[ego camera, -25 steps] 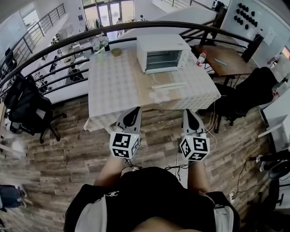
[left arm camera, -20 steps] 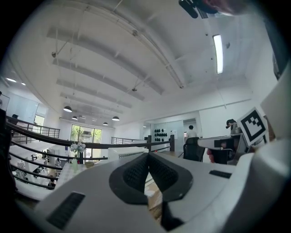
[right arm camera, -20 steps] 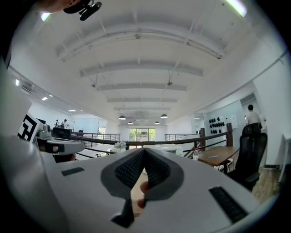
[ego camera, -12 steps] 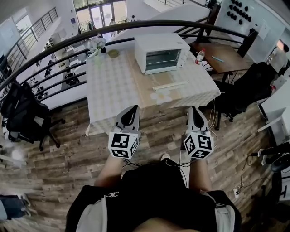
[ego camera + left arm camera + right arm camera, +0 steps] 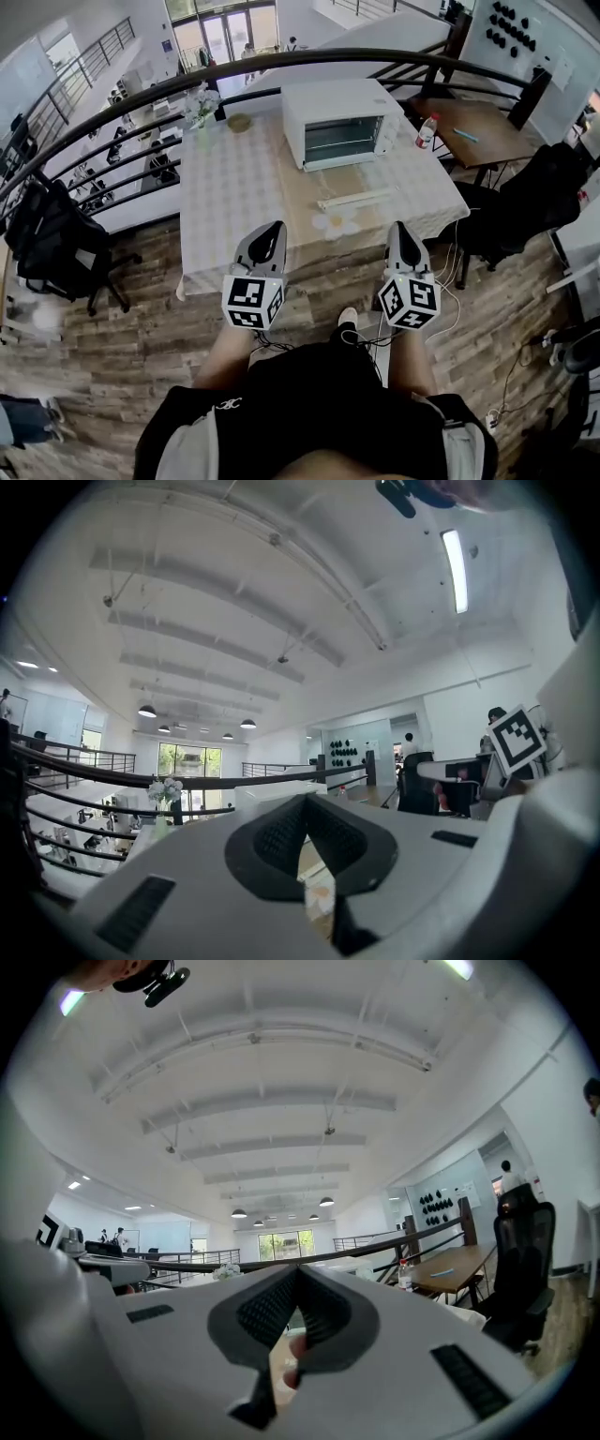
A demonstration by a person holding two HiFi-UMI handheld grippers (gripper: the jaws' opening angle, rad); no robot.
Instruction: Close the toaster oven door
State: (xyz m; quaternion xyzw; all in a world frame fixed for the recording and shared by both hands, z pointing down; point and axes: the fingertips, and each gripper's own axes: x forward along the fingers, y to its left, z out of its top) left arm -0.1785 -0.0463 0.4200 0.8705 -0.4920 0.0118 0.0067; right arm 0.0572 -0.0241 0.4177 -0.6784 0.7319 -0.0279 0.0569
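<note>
Your left gripper (image 5: 273, 232) and your right gripper (image 5: 401, 231) are held side by side, apart from each other, at the near edge of the table (image 5: 234, 187), and both point across it toward the far side. In the left gripper view the two pads meet at their tips with nothing between them. The right gripper view shows the same: jaws together and empty. The toaster oven (image 5: 339, 120) sits at the far right of the cloth-covered table, its front facing you, well apart from both grippers. A pale bar (image 5: 354, 199) lies across the table on the near side of the oven; whether it is the edge of a lowered door cannot be told from here. A flower-shaped mat (image 5: 336, 223) lies just nearer than the bar. At the far left corner stands a vase of white flowers (image 5: 202, 101) with a small bowl (image 5: 240, 122) beside it. A bottle (image 5: 427, 131) stands on the brown table (image 5: 483, 136) to the right.
</note>
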